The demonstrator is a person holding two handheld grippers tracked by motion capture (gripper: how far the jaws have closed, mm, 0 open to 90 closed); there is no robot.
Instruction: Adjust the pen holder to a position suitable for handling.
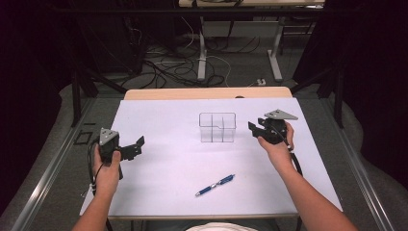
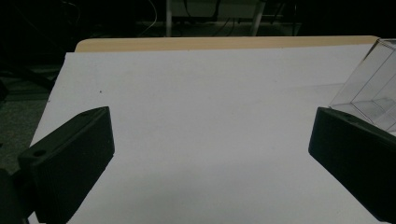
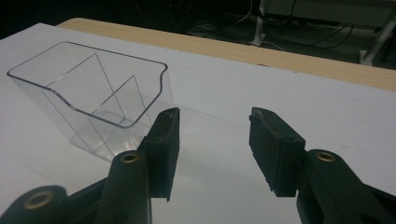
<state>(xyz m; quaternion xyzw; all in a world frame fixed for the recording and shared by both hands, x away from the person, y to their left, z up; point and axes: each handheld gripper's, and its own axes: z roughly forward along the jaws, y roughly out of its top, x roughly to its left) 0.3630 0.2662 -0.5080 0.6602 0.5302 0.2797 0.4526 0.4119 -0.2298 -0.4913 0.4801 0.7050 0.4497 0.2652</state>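
A clear plastic container with inner dividers stands upright on the white table sheet, towards the far middle. A blue pen lies on the sheet near the front edge. My right gripper hovers just right of the container, jaws apart with nothing between them. In the right gripper view the container is beside the left jaw of that gripper, apart from it. My left gripper is held at the sheet's left side, wide open and empty. In the left gripper view, its jaws frame bare sheet, with the container at far right.
A wooden table edge runs along the far side of the sheet. Beyond it are table legs and cables on a dark floor. Metal rails flank the table on both sides.
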